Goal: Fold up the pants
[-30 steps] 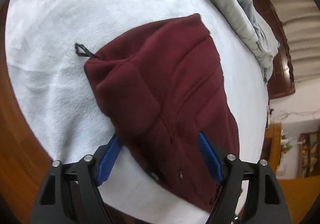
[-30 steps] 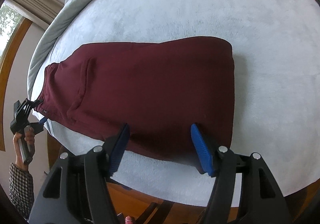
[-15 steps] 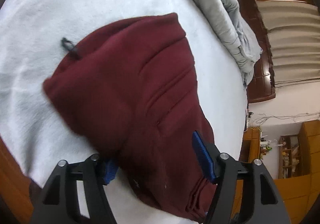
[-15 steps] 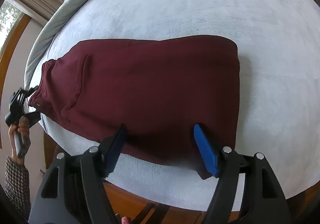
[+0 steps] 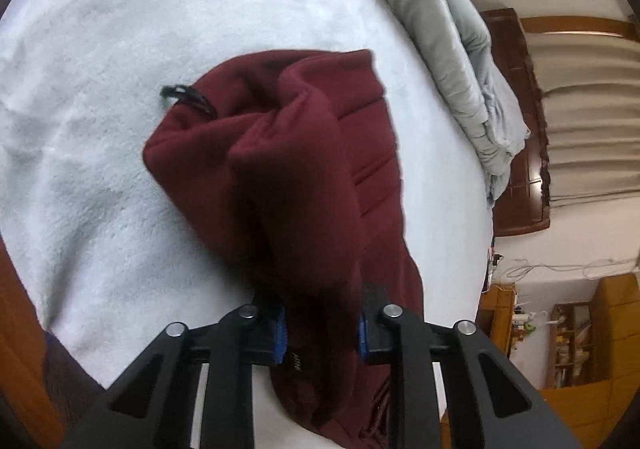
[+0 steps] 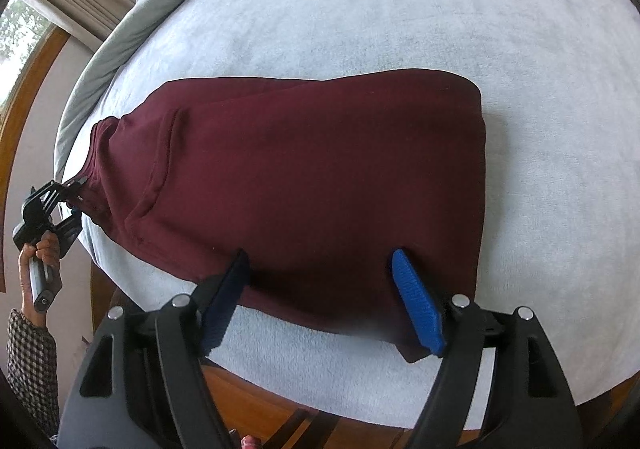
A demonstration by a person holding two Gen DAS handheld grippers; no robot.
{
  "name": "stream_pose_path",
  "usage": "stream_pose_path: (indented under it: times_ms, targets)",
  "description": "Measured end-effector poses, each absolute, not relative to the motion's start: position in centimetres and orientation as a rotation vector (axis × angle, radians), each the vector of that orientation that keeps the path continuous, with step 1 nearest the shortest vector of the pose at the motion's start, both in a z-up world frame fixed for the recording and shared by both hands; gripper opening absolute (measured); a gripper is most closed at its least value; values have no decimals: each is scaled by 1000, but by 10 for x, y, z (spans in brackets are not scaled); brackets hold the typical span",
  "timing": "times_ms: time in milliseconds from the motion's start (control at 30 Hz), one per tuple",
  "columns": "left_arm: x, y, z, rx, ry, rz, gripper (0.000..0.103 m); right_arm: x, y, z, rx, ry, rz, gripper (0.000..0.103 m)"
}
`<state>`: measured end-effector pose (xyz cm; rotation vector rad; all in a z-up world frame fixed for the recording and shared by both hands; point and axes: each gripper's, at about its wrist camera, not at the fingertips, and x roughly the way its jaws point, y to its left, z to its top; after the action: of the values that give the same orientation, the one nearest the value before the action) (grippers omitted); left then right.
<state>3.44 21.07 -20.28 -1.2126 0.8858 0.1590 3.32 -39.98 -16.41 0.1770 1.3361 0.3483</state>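
Note:
Dark red pants (image 6: pixel 320 169) lie folded lengthwise across the white blanket (image 6: pixel 400 9). In the left wrist view the waistband end of the pants (image 5: pixel 280 169) is bunched into a raised ridge, and a black drawstring (image 5: pixel 188 99) sticks out at its far left. My left gripper (image 5: pixel 320 333) is closing, and its blue pads press the waistband fabric between them. The right wrist view shows that left gripper (image 6: pixel 68 205) at the far left, held by a hand (image 6: pixel 40 261). My right gripper (image 6: pixel 318 261) is opening, its blue fingers set wide apart on the pants' near edge.
A grey duvet (image 5: pixel 460 69) is heaped along the far side of the bed, also seen as the grey duvet (image 6: pixel 120 33). The wooden bed frame (image 6: pixel 280 401) runs under the near blanket edge. A dark headboard (image 5: pixel 516 129) and a wooden shelf unit (image 5: pixel 580 349) stand beyond.
My left gripper has gone from wide apart to pinching the waistband, which has bunched up into a ridge. The right gripper's fingers have spread a little wider over the near edge.

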Motion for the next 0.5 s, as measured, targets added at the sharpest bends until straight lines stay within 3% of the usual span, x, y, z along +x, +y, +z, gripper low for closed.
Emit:
stream_pose_path:
  times_ms: [267,500]
  targets:
    - [53,171,-142,-1039,750,-17,23,33,-406,-155,236,1328,351,73]
    - [65,108,-102,-788,756,-181,23,31,-421,-148,310,1311,348,73]
